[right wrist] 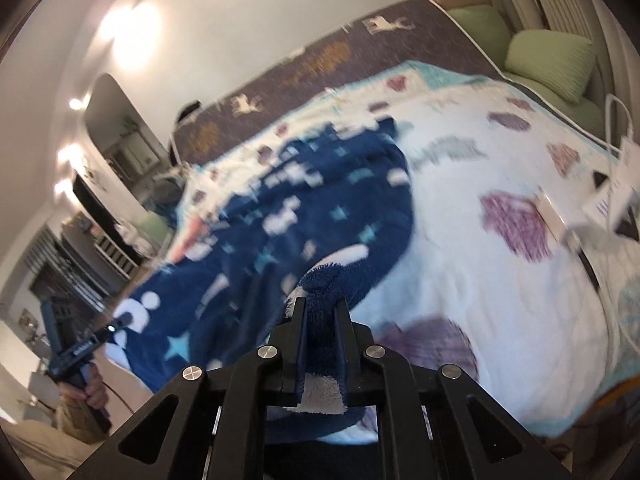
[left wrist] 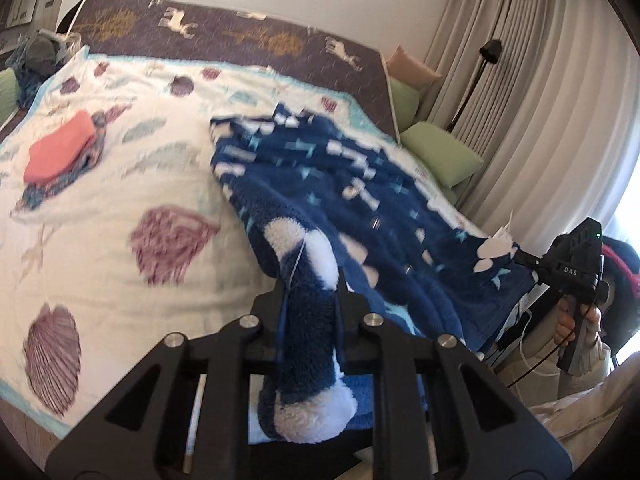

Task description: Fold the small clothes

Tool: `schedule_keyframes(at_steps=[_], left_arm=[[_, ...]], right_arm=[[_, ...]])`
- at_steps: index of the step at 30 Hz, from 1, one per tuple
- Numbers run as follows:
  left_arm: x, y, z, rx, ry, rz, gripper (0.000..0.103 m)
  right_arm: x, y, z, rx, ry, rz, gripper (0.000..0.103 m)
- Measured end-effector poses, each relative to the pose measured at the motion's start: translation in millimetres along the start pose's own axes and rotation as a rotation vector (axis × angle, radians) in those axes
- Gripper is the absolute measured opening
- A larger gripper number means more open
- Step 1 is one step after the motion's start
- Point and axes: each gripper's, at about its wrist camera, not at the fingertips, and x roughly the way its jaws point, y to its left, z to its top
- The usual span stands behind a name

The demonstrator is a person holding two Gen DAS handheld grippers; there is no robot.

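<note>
Both claws, left claw point(left wrist: 310, 280) and right claw point(right wrist: 320, 304), are clamped on blue fleece garment point(left wrist: 320, 184) corners, lifted off the bed point(left wrist: 120, 184) for folding.

Navy fleece garment point(left wrist: 320, 184), white-patterned, lifted at 2 corners off bed.

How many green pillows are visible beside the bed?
2 fully visible: one green pillow nearer the curtain, another green pillow behind it by the headboard. A green patch at the far side may be a third.
</note>
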Motion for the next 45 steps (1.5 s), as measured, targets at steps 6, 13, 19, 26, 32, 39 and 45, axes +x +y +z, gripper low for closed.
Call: schedule_keyframes(at_steps=[6,13,19,26,32,39,45], left_arm=[[-9.5,-6.2,43.0,0.033,-0.099,-0.012,0.02],[-0.5,-4.1,103.4,0.018,-0.188,-0.001,0.02],[30.3,-13.9,165.6,0.069,-0.243,0.032,0.02],[79.5,-11.1,238.1,0.099,-0.293,0.115,0.02],[153.7,28.4,269.8,0.002,-0.227,0.199,0.02],[282.1,89.2,259.1,-0.089,-0.004,0.331,0.02],[331.8,119.7,229.9,-0.14,0.085,0.343,0.022]], right_arm=[[-7.6,18.2,49.2,-0.045,-0.095,0.055,0.011],[-5.9,26.3,107.0,-0.063,-0.187,0.056,0.011],[10.4,35.0,165.1,-0.088,-0.282,0.013,0.011],[49.5,32.1,237.8,-0.085,-0.351,-0.053,0.011],[119.9,3.6,293.6,-0.008,-0.319,-0.131,0.011],[242.9,-37.4,316.1,0.039,-0.154,-0.279,0.011],[319.1,-81.5,295.3,0.06,-0.016,-0.412,0.011]])
